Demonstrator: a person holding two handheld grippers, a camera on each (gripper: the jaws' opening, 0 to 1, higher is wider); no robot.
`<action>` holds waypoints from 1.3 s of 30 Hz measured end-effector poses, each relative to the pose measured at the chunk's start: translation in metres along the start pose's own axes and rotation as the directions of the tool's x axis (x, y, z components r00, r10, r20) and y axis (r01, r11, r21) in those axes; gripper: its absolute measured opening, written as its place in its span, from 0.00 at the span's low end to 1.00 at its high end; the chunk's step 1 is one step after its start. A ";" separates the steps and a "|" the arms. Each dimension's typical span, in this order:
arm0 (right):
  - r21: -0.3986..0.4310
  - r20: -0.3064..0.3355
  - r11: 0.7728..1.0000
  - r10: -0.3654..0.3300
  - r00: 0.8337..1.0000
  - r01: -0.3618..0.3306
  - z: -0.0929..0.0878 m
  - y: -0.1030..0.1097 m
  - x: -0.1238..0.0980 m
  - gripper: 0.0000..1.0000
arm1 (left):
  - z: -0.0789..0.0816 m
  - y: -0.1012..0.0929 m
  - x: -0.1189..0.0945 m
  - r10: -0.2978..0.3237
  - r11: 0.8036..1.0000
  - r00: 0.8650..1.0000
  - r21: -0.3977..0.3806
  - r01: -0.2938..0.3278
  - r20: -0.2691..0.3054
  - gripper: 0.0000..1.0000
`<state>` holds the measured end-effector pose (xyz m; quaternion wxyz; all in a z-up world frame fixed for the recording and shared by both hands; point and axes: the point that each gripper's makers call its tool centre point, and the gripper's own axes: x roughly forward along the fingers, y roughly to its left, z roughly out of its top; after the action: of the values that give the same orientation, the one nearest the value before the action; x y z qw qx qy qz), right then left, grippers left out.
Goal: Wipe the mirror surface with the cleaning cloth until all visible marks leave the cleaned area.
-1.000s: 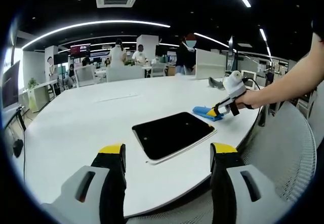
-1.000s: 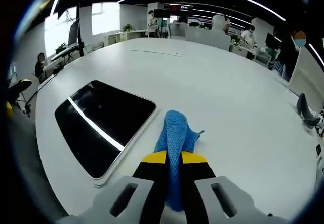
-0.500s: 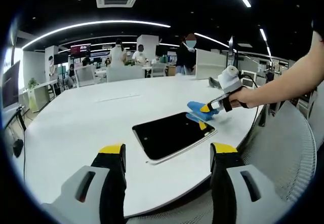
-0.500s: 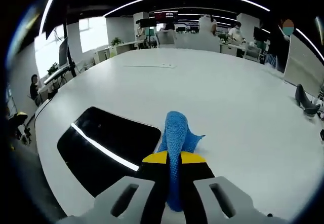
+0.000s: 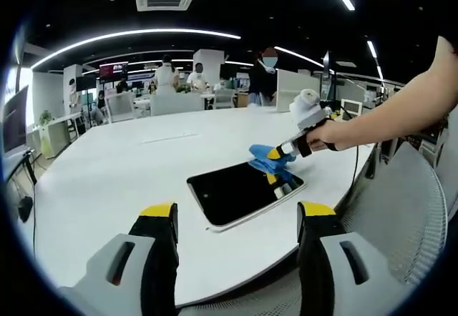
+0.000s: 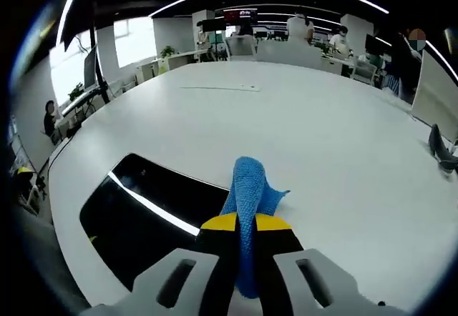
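A dark, flat mirror (image 5: 242,189) with a pale frame lies on the white round table (image 5: 122,166); it reflects a ceiling light strip in the right gripper view (image 6: 150,212). My right gripper (image 5: 278,153) is shut on a blue cleaning cloth (image 5: 262,151) and hovers just above the mirror's far right corner. In the right gripper view the cloth (image 6: 247,191) hangs forward from between the yellow-tipped jaws of the right gripper (image 6: 243,223). My left gripper (image 5: 237,212) stands open at the table's near edge, short of the mirror, with nothing between its fingers.
A person's bare arm (image 5: 401,112) reaches in from the right holding the right gripper. A mesh chair back (image 5: 401,216) stands by the table's right edge. People and desks (image 5: 186,91) fill the office beyond. A dark object (image 6: 440,151) lies at the table's far right.
The right gripper has lifted the blue cloth off the table beside the mirror and carried it left, over the mirror's corner. The left gripper has stayed still.
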<state>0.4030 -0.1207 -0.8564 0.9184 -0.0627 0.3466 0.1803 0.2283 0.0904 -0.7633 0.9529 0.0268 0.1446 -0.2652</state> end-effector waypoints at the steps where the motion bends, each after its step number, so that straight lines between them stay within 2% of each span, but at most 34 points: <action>1: -0.001 -0.003 1.000 -0.004 1.000 0.004 -0.001 0.000 0.000 0.01 | 0.000 0.000 0.000 0.000 1.000 1.000 0.000 0.000 0.000 0.66; 9: 0.025 -0.006 1.000 -0.007 1.000 0.008 0.001 0.002 0.001 0.01 | 0.001 -0.001 0.001 -0.003 1.000 1.000 0.001 0.003 0.002 0.65; 13: -0.019 -0.015 1.000 -0.004 1.000 0.004 0.003 0.007 0.004 0.01 | 0.001 0.000 0.001 -0.002 1.000 1.000 0.000 0.002 0.002 0.65; 16: -0.010 -0.016 1.000 -0.003 1.000 0.003 0.003 0.007 0.004 0.01 | 0.001 0.000 0.002 -0.003 1.000 1.000 0.001 0.003 0.005 0.65; 25: 0.027 -0.010 0.999 0.046 0.999 -0.046 0.009 0.030 0.010 0.01 | 0.002 0.000 0.001 -0.003 1.000 1.000 0.003 0.003 0.009 0.65; 32: 0.021 -0.004 0.997 0.072 0.997 -0.072 0.014 0.051 0.015 0.01 | 0.003 -0.001 0.001 -0.005 1.000 1.000 0.003 0.005 0.009 0.65; 39: 0.022 -0.003 0.997 0.080 0.997 -0.080 0.016 0.064 0.019 0.01 | 0.002 -0.002 0.000 -0.007 1.000 1.000 0.004 0.007 0.010 0.65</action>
<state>0.4021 -0.0520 -0.8560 0.9104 -0.0392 0.3524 0.2131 0.2284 0.0886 -0.7614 0.9527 0.0267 0.1393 -0.2688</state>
